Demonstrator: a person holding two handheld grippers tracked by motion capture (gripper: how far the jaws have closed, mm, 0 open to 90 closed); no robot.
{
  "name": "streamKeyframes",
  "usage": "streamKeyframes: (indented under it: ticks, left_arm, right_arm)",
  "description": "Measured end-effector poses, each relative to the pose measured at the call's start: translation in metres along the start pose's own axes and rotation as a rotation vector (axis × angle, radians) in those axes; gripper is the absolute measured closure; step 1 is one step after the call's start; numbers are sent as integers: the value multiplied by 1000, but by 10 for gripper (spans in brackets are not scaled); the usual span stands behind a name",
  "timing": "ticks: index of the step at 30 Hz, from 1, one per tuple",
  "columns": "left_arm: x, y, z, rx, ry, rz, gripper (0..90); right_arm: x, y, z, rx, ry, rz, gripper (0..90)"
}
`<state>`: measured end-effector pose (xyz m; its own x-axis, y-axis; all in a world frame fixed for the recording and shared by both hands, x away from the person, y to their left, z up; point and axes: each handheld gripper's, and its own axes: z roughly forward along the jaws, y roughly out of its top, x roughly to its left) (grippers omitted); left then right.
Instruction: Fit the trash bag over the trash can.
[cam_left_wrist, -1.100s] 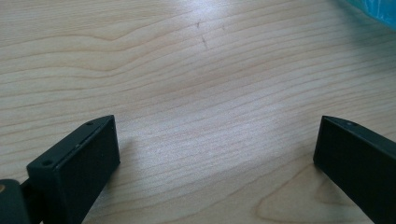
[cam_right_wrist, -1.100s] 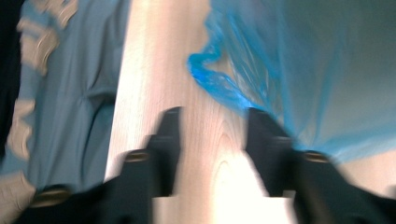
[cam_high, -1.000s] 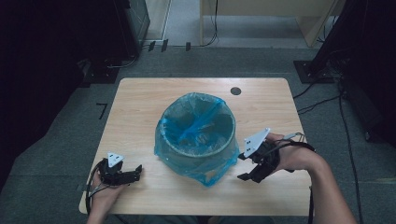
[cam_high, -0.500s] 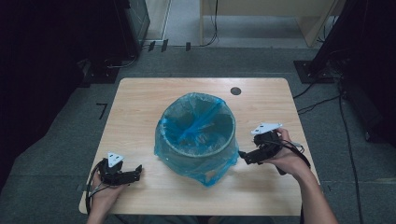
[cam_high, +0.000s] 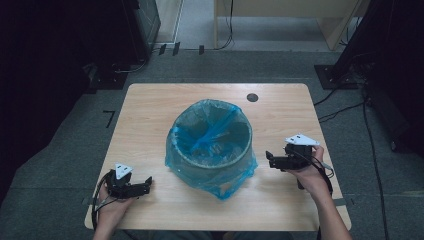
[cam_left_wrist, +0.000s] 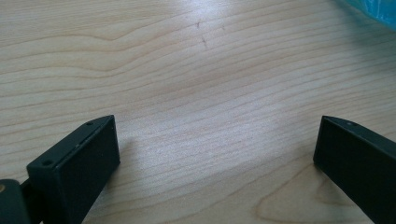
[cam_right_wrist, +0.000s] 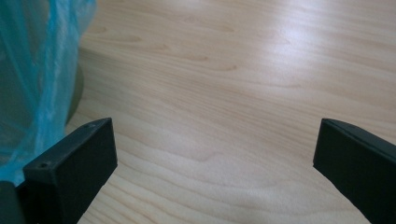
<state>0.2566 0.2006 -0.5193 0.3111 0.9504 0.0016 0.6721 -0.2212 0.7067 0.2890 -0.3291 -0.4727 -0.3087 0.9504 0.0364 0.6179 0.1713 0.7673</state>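
Note:
A round bin lined with a blue plastic bag (cam_high: 212, 145) stands upright in the middle of the wooden table (cam_high: 150, 115). My left gripper (cam_high: 146, 185) lies low at the front left, pointing right toward the bin, jaws wide open over bare wood (cam_left_wrist: 217, 135). My right gripper (cam_high: 270, 159) sits at the bin's right side and points left at it. Its jaws have just been opening and now stand wide open (cam_right_wrist: 217, 140) with nothing between them. The blue bag (cam_right_wrist: 32, 70) hangs just beyond its left jaw, apart from it.
A small black round disc (cam_high: 252, 97) sits in the tabletop behind the bin. Dark equipment and cables (cam_high: 350, 75) surround the table on the grey floor. Bare wood lies in front of the bin and along both sides.
My right gripper has sunk toward the table and drawn slightly right, away from the bin, levelling out. The left gripper and the bin have stayed still.

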Motion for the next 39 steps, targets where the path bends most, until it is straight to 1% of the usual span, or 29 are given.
streamKeyframes:
  ticks: [3,7,15,19,23,29,30,35,39]
  left_arm:
    - [0,0,0,0,0,0,0]
    - [0,0,0,0,0,0,0]
    - [0,0,0,0,0,0,0]
    - [0,0,0,0,0,0,0]
    - [0,0,0,0,0,0,0]
    - [0,0,0,-1,0,-1,0]
    - [0,0,0,-1,0,-1,0]
    - [0,0,0,-1,0,-1,0]
    - [0,0,0,-1,0,-1,0]
  right_arm:
    - [-3,-6,0,16,-4,3,0]
    - [-8,-14,-3,26,-24,26,0]
    - [-23,-31,-11,28,-48,62,0]
    - [-29,-40,-14,41,-64,62,0]
    - [-34,-49,-17,48,-71,74,0]
    - [-41,-63,-22,48,-69,73,0]
    - [-41,-65,-23,52,-67,76,0]
    - [-46,-78,-27,75,-81,51,0]
    - [-49,-87,-29,88,-76,56,0]
